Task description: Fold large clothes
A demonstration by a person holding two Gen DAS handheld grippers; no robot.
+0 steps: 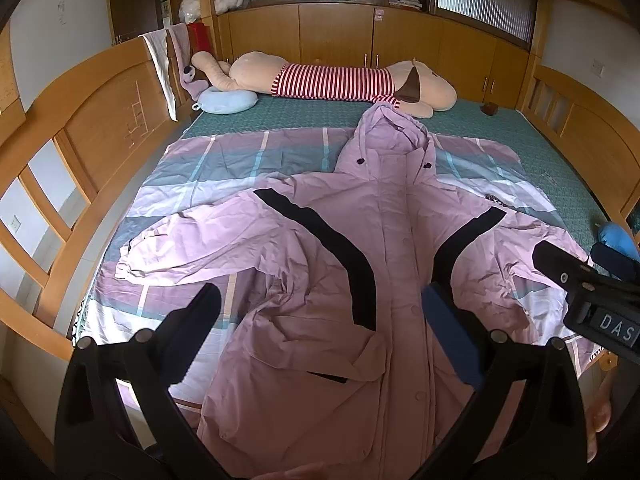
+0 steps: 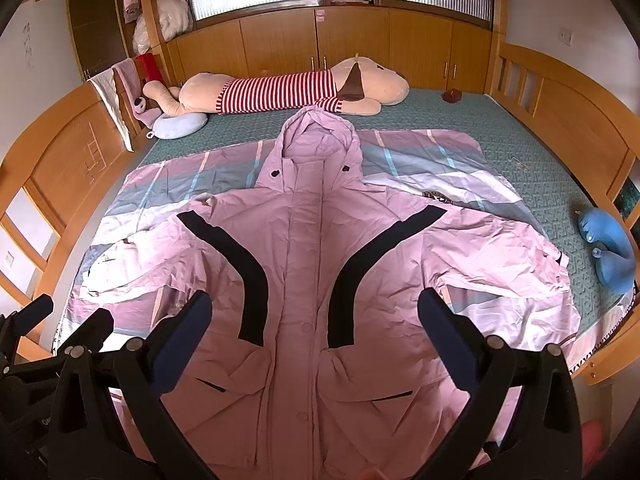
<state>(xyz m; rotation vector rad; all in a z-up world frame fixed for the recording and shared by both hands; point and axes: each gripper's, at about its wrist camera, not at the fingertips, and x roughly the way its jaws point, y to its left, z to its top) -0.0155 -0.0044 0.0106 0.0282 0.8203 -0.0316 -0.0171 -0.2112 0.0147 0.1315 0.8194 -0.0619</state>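
Both the left tool [image 1: 320, 312] and right tool [image 2: 314, 316] hover spread apart, holding nothing, over the soft, bulky pink hooded coat with black stripes [image 2: 304, 280] lying flat on the bed [image 2: 520, 152], best pinched at sleeve cuffs or hem, hood toward twelve o'clock.

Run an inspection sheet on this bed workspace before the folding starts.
Surface: bed, green mattress part covered by a plaid sheet.
Job's things: pink coat spread flat, front up, hood away, sleeves out.
Clutter: striped plush dog, pale neck pillow, blue neck pillow.
Grippers: left gripper and right gripper open above the coat, holding nothing.
Cables: nothing seen.
Surroundings: wooden cabinets.
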